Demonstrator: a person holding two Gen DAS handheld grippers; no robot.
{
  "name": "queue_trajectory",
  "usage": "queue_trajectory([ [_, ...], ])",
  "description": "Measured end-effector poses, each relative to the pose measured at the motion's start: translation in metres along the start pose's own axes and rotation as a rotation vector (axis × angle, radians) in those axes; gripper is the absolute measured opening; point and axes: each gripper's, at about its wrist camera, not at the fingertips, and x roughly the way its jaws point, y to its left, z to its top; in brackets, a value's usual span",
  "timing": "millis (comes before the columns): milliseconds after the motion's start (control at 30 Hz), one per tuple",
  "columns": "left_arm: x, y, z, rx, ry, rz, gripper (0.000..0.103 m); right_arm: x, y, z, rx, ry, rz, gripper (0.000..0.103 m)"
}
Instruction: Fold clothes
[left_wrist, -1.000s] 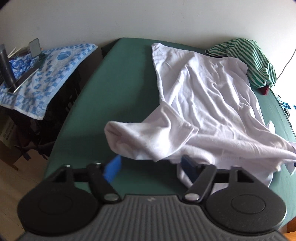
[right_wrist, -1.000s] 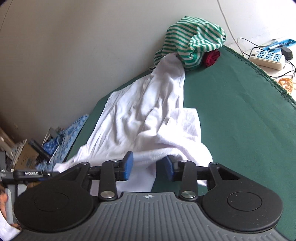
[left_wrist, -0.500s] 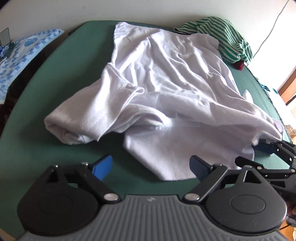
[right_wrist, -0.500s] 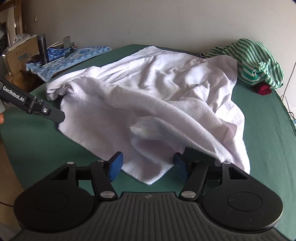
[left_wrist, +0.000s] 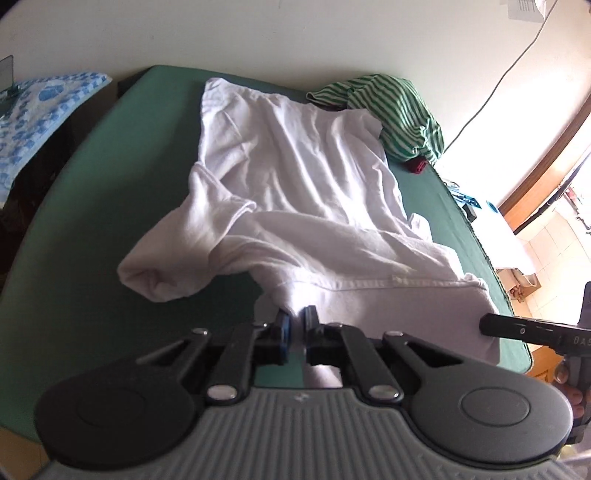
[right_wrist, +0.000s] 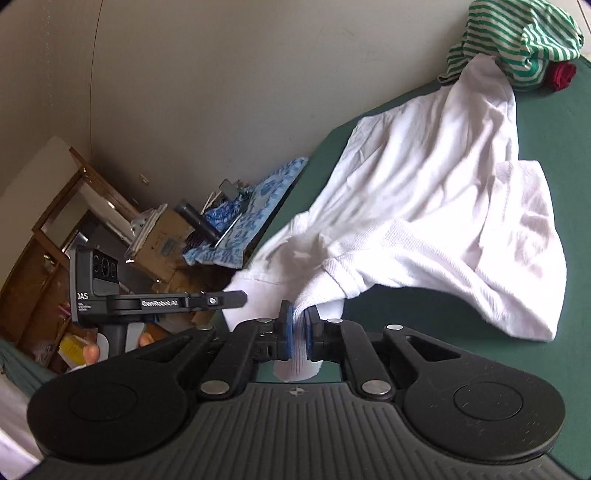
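A crumpled white shirt (left_wrist: 295, 192) lies spread on the green surface (left_wrist: 110, 155), one sleeve bunched toward the left. My left gripper (left_wrist: 294, 325) is shut on the shirt's near hem, with white cloth pinched between the blue pads. In the right wrist view the shirt (right_wrist: 443, 206) is pulled up into a ridge. The jaws of my right gripper (right_wrist: 299, 325) are closing, and a fold of the hem is pressed between them. Each gripper shows in the other's view: the right one (left_wrist: 517, 328) at the hem's right corner, the left one (right_wrist: 177, 302) at the left.
A green-and-white striped garment (left_wrist: 399, 110) and a dark red item (left_wrist: 417, 166) sit at the far right corner by the wall. A side table with a blue patterned cloth (right_wrist: 258, 199), a cardboard box (right_wrist: 166, 240) and clutter stands left of the green surface (right_wrist: 554, 369).
Both grippers were open at the shirt's near edge and have closed on its hem. The hem now rises off the green surface between them, and both views have swung.
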Motion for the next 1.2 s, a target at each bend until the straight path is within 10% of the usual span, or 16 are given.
queue_trajectory([
  [300, 0.024, -0.003, -0.057, 0.009, 0.205, 0.109, 0.000, 0.022, -0.017, -0.050, 0.029, 0.280, -0.134, 0.008],
  [400, 0.009, -0.010, -0.057, 0.070, 0.156, 0.170, 0.007, 0.017, -0.010, -0.049, -0.009, 0.319, -0.135, 0.016],
  [533, -0.001, -0.006, -0.033, 0.073, 0.005, 0.306, 0.073, -0.013, -0.029, -0.033, 0.043, 0.114, -0.250, 0.033],
  [667, 0.022, -0.017, 0.000, 0.163, -0.066, 0.419, 0.078, -0.017, -0.055, -0.010, 0.085, -0.107, -0.478, 0.042],
  [767, 0.054, -0.026, 0.014, 0.251, -0.062, 0.495, 0.099, 0.008, -0.056, 0.003, -0.012, -0.086, -0.599, 0.047],
  [933, 0.096, -0.016, 0.026, 0.288, 0.023, 0.559, 0.062, 0.037, -0.037, -0.004, -0.242, -0.002, -0.568, 0.050],
  [1000, 0.097, 0.004, 0.028, 0.229, 0.055, 0.519, 0.056, 0.046, -0.035, -0.006, -0.289, 0.025, -0.632, 0.036],
  [1067, 0.086, 0.027, 0.031, 0.159, 0.051, 0.501, 0.042, 0.037, -0.048, -0.002, -0.209, 0.006, -0.653, 0.008],
  [1200, 0.044, 0.087, 0.025, -0.024, 0.042, 0.528, 0.024, -0.031, -0.080, 0.007, 0.075, -0.197, -0.729, 0.006],
])
